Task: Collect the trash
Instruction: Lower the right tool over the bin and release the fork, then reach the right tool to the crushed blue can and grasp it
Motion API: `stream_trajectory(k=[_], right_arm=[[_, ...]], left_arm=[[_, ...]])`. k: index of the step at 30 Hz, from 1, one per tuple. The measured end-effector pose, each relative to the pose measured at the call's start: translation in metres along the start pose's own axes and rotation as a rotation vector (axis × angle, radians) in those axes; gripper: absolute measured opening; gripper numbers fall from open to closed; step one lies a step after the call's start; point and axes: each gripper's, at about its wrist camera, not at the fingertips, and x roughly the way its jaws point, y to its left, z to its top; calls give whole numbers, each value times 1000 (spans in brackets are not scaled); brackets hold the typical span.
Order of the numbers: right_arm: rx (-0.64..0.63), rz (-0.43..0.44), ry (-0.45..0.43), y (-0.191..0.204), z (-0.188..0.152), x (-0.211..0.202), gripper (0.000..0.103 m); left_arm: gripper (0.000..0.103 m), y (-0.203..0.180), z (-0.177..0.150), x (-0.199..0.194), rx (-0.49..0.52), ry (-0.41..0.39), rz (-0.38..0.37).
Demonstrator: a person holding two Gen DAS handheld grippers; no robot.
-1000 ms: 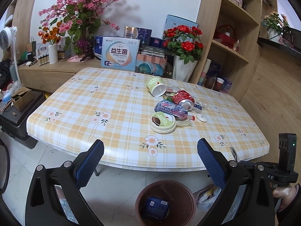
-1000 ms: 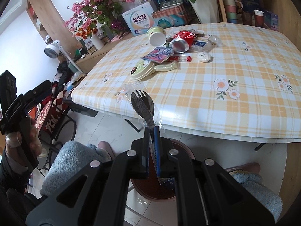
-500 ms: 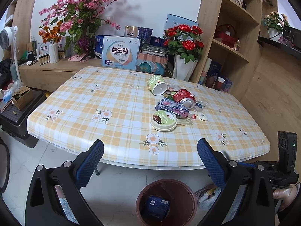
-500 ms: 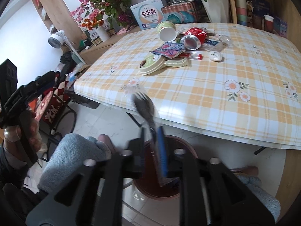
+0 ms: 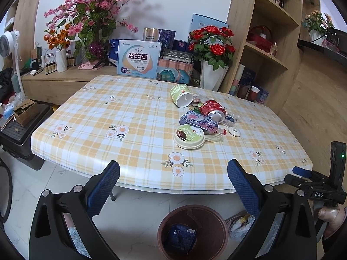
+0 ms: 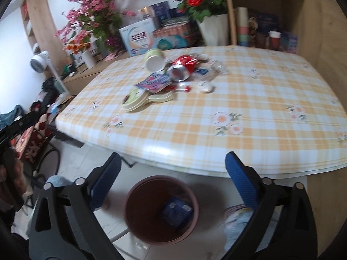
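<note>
Table [image 5: 134, 117]: rounded rectangular top under a glossy oilcloth, yellow-and-white plaid with printed daisies; stands on pale marbled floor tile, wooden shelving and a low wooden sideboard beyond its far edge.

Round reddish-brown plastic waste bin [image 6: 161, 209]: on the floor just below the table's near edge. Contents: one dark blue printed carton [image 6: 176, 213], lying tilted at the bottom. A clear wrapper cannot be made out inside.

Trash heap, toward the far right part of the tabletop, pieces touching or overlapping:
- green-and-white paper yogurt cup [image 5: 181, 96], on its side, white interior facing the near edge;
- crushed red aluminium can [image 5: 213, 111], on its side, open end forward;
- flat round green-and-cream yogurt lid [image 5: 189, 136], nearest the near edge, a pale plastic fork [image 5: 213, 138] partly under it;
- purple-and-pink crinkled foil wrapper [image 5: 198, 121], between lid and can;
- small white round cap [image 5: 234, 131], just right of the heap.

Left gripper [image 5: 173, 184]: black frame, blue textured pads [image 5: 104, 184] spread wide, nothing between them, hanging over the bin and the table's near edge.

Right gripper [image 6: 171, 175]: same make, jaws opening, nothing between its pads [image 6: 240, 179], directly above the bin. View motion-blurred.

Sideboard: pink blossom arrangement, white vase of red roses, printed boxes.
</note>
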Motion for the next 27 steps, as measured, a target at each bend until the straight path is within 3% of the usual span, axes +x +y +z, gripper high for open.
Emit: stream_trajectory(k=[10, 27], right_arm=[[-53, -165, -35, -14, 6, -4, 97], [-42, -135, 43, -32, 32, 40, 97]], left_arm=[[97, 2, -1, 8, 3, 12, 23], [97, -9, 13, 65, 92, 97, 9]])
